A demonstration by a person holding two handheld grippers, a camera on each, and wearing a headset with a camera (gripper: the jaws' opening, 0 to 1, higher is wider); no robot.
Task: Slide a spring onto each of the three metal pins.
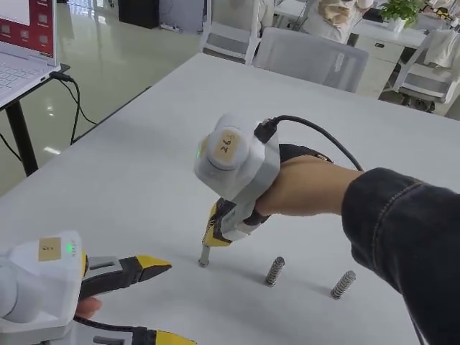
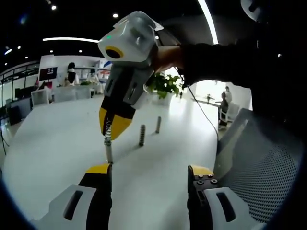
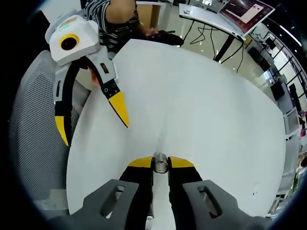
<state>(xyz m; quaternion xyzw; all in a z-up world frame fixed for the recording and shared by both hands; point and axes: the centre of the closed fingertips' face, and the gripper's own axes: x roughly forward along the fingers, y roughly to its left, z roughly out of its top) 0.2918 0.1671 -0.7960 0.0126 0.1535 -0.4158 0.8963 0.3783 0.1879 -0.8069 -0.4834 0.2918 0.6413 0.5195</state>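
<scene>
The right hand-held gripper (image 1: pixel 215 236), held in the person's right hand (image 1: pixel 302 187), points steeply down at the white tabletop (image 1: pixel 144 165). Its yellow-tipped jaws are closed on a coil spring (image 3: pixel 160 163), which stands upright between the tips with its top end just above them. Directly below the jaws, a bare metal pin (image 1: pixel 204 256) stands upright on the tabletop. In the left gripper view the lower end of the gripped spring meets the top of this pin. Whether the coil has started over the pin cannot be told. To the right of the bare pin in the head view, two more springs stand on the tabletop in a row: the middle spring (image 1: pixel 274 271) near the pin and the far spring (image 1: pixel 343 284) beyond it. Each leans slightly, and the pins inside them are largely hidden by the coils. The left hand-held gripper (image 1: pixel 180 304) sits at the lower left of the head view, low over the near edge of the tabletop. Its jaws are spread wide with nothing between them, and it points toward the bare pin, well apart from it. A laptop (image 1: pixel 21 43) stands on a separate stand at the far left, and a grey mesh chair (image 1: pixel 309 57) stands at the far edge of the tabletop.
</scene>
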